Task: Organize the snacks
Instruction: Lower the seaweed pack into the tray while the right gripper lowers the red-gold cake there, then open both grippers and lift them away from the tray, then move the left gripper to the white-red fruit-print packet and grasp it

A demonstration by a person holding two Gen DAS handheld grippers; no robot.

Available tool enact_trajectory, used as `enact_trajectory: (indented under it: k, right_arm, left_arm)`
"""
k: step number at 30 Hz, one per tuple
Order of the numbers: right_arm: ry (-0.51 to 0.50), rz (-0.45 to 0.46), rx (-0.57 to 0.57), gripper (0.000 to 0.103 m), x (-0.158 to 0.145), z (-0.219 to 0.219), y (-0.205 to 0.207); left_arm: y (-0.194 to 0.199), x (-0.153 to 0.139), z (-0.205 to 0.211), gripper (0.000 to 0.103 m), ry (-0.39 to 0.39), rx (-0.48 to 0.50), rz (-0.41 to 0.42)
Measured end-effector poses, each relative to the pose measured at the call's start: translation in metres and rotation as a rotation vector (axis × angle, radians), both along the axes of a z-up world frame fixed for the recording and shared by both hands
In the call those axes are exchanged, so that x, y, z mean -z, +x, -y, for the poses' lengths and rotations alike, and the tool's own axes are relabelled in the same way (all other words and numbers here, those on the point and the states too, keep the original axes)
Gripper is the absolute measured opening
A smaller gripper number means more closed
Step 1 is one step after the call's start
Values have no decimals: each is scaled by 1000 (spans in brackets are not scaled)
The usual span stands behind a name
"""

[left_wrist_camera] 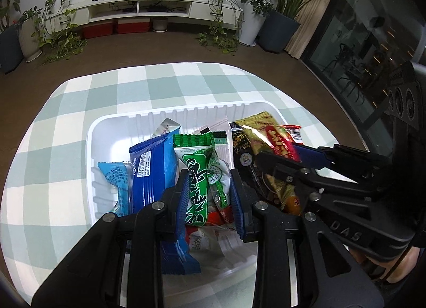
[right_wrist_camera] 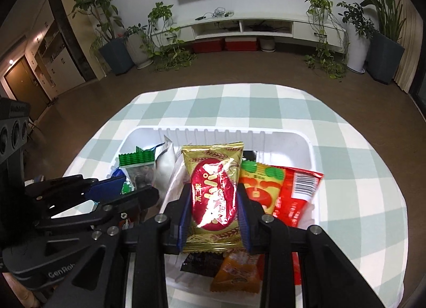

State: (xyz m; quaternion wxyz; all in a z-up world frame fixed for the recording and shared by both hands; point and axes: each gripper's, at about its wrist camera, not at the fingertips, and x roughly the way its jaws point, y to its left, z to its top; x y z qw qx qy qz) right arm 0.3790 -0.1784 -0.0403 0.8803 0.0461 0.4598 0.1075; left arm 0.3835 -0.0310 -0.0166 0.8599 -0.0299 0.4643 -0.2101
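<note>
A white plastic tray (left_wrist_camera: 186, 109) (right_wrist_camera: 213, 131) on the checked tablecloth holds several snack packets. My left gripper (left_wrist_camera: 209, 175) hovers over the tray's left half, shut on a green-and-white packet (left_wrist_camera: 197, 172) that stands upright between its blue pads. Beside it lie a dark blue packet (left_wrist_camera: 151, 169) and a light blue one (left_wrist_camera: 117, 177). Over the right half, my right gripper (right_wrist_camera: 214, 188) is shut on a gold packet with a red oval (right_wrist_camera: 213, 159). Each gripper shows in the other's view: the right gripper (left_wrist_camera: 278, 153) and the left gripper (right_wrist_camera: 138, 184).
Red (right_wrist_camera: 298, 188), yellow-orange (right_wrist_camera: 258, 183), orange (right_wrist_camera: 237, 273) and black (left_wrist_camera: 239, 145) packets lie in the tray's right part. The green-and-white checked cloth (left_wrist_camera: 133, 87) surrounds the tray. Brown floor, potted plants and a white TV cabinet (right_wrist_camera: 239, 25) lie beyond the table. A hand (left_wrist_camera: 399, 262) holds the right gripper.
</note>
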Motion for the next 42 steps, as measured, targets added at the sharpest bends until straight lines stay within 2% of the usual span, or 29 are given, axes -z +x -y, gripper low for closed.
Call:
enact_trajectory:
  k: [13,25,29,35,37,39,41,42]
  right_arm:
    - [-35,-24,6,37,6,-6,10]
    - [-51,0,25,42,-2,-1,2]
    - [-55,20,31,43,-9,1,-5]
    - [-31,74,32,56,-29,7,-30]
    - [-11,102,27,62,-38,11,-44]
    - [23,126,21,70,-45,16,-62]
    - [67,143,5,83,-49,21,-81]
    - [83,154,-3,86,-50,24,-94]
  left_arm:
    - [-1,-1,-4,33,22,-22,13]
    - [-7,-7,-4,45,17,-32,19]
    - [-12,-12,-5,53,10,-34,25]
    - [-33,-28,-10,68,7,-46,55]
    - [-47,-37,-14,77,2,-51,72]
    - [-65,-45,-19,92,5,-67,91]
    - [-84,-49,-24,97,16,-87,98]
    - [-94,-50,-27,97,19,-100,95]
